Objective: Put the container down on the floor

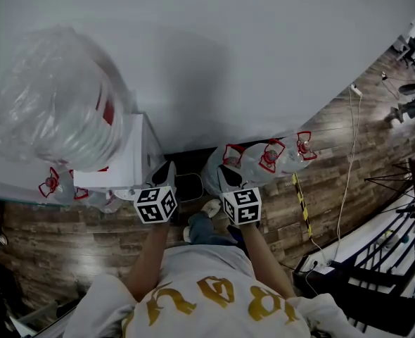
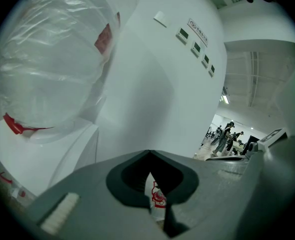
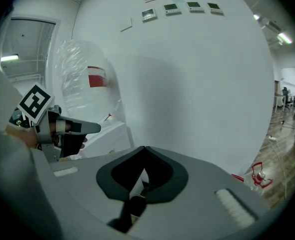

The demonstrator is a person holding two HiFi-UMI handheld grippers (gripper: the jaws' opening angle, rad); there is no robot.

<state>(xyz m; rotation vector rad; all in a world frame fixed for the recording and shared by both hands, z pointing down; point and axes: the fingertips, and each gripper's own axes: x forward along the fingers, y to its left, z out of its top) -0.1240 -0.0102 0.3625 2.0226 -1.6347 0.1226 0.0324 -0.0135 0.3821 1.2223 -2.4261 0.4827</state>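
Observation:
The container, a big water jug (image 1: pixel 56 104) wrapped in clear plastic, sits upside down on a white dispenser (image 1: pixel 133 162) at the left. In the left gripper view the jug (image 2: pixel 52 59) looms above and left of the jaws, apart from them. My left gripper (image 1: pixel 164 177) hangs just right of the dispenser with its jaws shut on nothing. Beside it my right gripper (image 1: pixel 226 179) is also shut and empty. The right gripper view shows the jug (image 3: pixel 87 84) at the left with the left gripper (image 3: pixel 67 129) in front of the dispenser (image 3: pixel 110 138).
Several jugs (image 1: pixel 267 157) with red caps lie on the wood floor against the white wall (image 1: pixel 250 55), and more jugs (image 1: pixel 63 187) lie left of the dispenser. A white cable (image 1: pixel 345 182) and a yellow-black strip (image 1: pixel 300 201) run across the floor at the right. Railings (image 1: pixel 390 245) stand far right.

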